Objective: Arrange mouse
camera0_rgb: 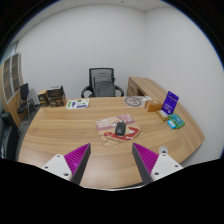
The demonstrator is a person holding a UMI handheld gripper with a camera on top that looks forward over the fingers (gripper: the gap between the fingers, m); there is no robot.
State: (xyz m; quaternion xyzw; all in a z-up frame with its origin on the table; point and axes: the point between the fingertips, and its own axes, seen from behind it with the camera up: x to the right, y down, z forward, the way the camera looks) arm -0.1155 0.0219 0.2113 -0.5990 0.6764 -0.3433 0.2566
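Mouse (pixel 120 129) well beyond open hand-held gripper (pixel 112 157), centred.

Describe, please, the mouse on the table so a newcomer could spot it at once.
Start at the wooden table, in front of the black office chair. Near its middle, beyond the open claw, lies a pale mat with red straps beside it. The mouse is the small dark rounded thing there; everything around it is flat or brightly coloured.
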